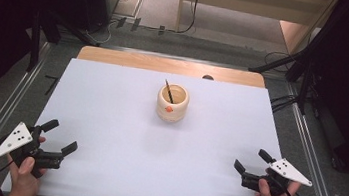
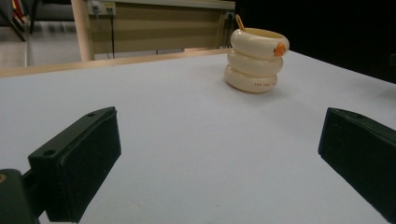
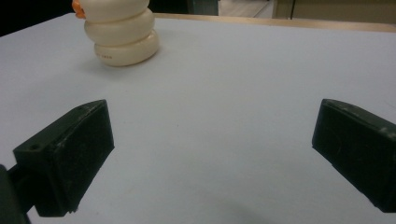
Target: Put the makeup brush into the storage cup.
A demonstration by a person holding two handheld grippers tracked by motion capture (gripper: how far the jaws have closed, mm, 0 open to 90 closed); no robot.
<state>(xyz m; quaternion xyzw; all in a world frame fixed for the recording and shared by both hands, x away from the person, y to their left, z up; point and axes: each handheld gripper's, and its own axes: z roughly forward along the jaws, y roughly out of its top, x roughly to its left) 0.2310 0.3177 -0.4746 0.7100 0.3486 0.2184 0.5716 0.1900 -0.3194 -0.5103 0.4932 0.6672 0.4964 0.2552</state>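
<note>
A white sheet covers the table [image 1: 122, 137], leaving a strip of bare wood [image 1: 166, 65] along the far edge. Near the middle of the far half stands a cream pot [image 1: 172, 103] shaped like three stacked rings, upright, with a small orange knob [image 1: 168, 110] on its near side. A thin dark stick [image 1: 168, 91] leans inside it. Beyond the table, black cables [image 1: 181, 28] run over grey floor [image 1: 159, 41], with pale wooden furniture [image 1: 255, 2] behind.
</note>
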